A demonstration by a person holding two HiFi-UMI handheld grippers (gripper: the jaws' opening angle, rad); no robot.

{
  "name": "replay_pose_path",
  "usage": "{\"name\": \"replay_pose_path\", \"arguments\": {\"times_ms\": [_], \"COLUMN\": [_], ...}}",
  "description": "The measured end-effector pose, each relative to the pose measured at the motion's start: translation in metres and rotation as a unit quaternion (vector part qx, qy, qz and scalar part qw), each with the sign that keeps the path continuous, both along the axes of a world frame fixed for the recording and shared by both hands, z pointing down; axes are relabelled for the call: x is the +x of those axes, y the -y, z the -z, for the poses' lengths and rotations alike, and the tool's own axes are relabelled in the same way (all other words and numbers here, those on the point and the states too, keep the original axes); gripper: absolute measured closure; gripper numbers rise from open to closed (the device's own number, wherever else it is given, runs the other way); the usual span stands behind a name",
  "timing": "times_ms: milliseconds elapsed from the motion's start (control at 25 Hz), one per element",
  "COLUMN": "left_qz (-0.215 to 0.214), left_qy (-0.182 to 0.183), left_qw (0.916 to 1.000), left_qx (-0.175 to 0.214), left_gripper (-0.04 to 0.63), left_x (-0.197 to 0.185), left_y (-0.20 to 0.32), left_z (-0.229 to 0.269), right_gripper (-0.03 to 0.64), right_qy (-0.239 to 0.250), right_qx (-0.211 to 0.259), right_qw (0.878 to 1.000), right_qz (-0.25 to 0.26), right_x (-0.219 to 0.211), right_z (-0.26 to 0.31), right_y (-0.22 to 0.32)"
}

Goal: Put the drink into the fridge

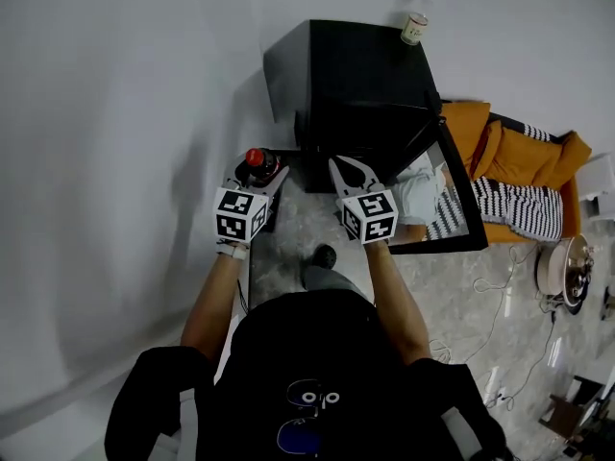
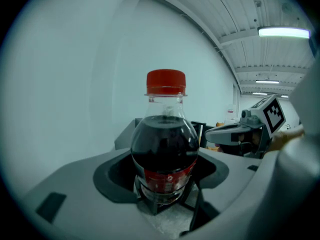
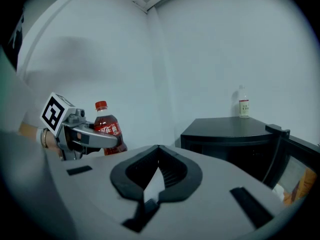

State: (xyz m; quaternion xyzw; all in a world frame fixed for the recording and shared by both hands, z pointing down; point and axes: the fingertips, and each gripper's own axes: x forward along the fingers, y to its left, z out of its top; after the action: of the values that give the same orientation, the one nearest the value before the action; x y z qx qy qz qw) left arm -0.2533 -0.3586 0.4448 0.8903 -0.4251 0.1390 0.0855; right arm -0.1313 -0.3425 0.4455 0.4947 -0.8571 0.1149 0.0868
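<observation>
While left claw [image 2: 165,196] clamps the drink [image 2: 164,144] (upright), right claw [image 3: 158,149], shut empty, hangs near fridge door [image 1: 437,247].

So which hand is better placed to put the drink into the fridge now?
Left. The left gripper grips the cola bottle, and the fridge stands ahead with its door open. The right gripper is shut, empty.
</observation>
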Motion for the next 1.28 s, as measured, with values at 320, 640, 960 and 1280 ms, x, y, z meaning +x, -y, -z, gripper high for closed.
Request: {"name": "replay_pose_path", "arguments": {"times_ms": [320, 640, 960, 1280], "left_qz": [0.028, 0.051, 0.036, -0.004], "left_qy": [0.004, 0.010, 0.010, 0.004], "left_qw": [0.9996, 0.9985, 0.9990, 0.9998], "left_qx": [0.000, -0.015, -0.023, -0.020], "left_gripper": [0.288, 0.288, 0.288, 0.288], "left_x": [0.019, 0.010, -0.002, 0.007], "left_y": [0.061, 0.085, 0.106, 0.121], "left_z": [0.002, -0.007, -0.010, -0.006], "right_gripper": [0.609, 0.609, 0.609, 0.609], "right_qy": [0.007, 0.003, -0.004, -0.008], "right_qx": [0.002, -0.010, -0.016, -0.011], "right_qw": [1.000, 0.999, 1.000, 1.000], "right_qz": [0.030, 0.039, 0.023, -0.013], "right_x": [0.014, 0.007, -0.007, -0.004], "right_z": [0.002, -0.007, -0.008, 0.002], "right_y": [0.067, 0.095, 0.111, 0.123]}}
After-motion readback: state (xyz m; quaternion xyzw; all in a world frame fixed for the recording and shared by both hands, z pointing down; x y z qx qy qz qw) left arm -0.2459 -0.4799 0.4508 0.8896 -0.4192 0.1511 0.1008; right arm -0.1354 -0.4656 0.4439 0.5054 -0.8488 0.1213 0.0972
